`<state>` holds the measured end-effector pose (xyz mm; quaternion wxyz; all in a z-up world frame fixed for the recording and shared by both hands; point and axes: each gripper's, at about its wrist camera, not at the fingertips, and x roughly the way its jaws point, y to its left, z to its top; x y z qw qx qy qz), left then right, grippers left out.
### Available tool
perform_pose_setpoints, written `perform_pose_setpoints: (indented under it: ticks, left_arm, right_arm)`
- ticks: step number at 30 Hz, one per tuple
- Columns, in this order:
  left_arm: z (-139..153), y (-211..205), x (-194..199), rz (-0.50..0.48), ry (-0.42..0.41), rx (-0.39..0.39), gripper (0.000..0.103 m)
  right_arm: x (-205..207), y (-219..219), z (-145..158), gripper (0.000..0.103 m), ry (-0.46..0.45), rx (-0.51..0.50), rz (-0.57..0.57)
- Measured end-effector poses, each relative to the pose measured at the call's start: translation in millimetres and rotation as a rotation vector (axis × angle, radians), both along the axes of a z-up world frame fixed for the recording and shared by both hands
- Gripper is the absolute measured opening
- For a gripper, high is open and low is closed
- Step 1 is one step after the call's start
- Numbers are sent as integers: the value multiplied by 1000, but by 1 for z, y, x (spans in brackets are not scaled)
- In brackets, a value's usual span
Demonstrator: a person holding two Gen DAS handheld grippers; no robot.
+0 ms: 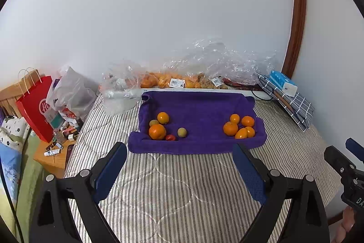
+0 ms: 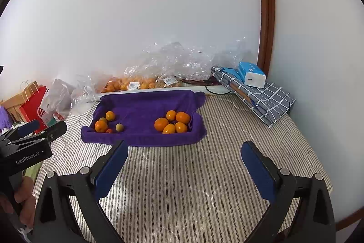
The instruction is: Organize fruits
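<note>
Striped bedding [image 1: 182, 186] carries a purple towel [image 1: 195, 106] cradling the fruits: five oranges [image 1: 238, 128] grouped right, mixed fruit [image 1: 163, 128] left, apparently half-sorted. Left claw [image 1: 179, 167] and right claw [image 2: 184, 165] hover wide open, empty.

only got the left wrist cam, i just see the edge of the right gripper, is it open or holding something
observer: the right gripper is open, fingers spread wide, nothing between them.
operator: what is it facing
observer: roughly the right-hand pile of oranges on the purple towel, and well short of it.
operator: anything behind my own gripper
observer: a hand grips the handle of the left gripper.
</note>
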<state>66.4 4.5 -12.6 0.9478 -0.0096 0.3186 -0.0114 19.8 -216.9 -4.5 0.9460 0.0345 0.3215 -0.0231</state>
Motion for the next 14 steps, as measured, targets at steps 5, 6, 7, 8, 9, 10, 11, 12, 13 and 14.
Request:
perform_pose_setpoints:
  ticks: [5,6,7,8,9,10,11,12,13,14]
  left_arm:
    - [-2,0,1,-1,1,-9,94]
    - [-3,0,2,-2,3,-10,94]
    - [-4,0,3,-2,5,-9,94]
    - [-4,1,4,-2,7,-7,94]
    - [-5,2,5,-1,10,-6,94]
    - [-6,2,5,0,12,-8,94]
    - [-6,2,6,1,13,-9,94]
    - [-6,3,6,1,14,-10,94]
    - [-6,3,6,0,10,-8,94]
    - [-7,4,6,2,6,-7,94]
  right_arm:
    - [1,-2,-2,99,2,5,-4]
    - [1,-2,-2,99,4,7,-4]
    - [2,-2,-3,99,6,8,-4]
    - [2,-2,-4,99,7,7,-4]
    - [3,-2,-4,99,7,6,-4]
    - [3,-2,-4,99,7,7,-4]
    - [4,-1,-4,99,8,9,-3]
    - [4,-1,-4,99,8,9,-1]
    - [5,0,-5,99,9,9,0]
    - [6,0,-5,99,8,9,2]
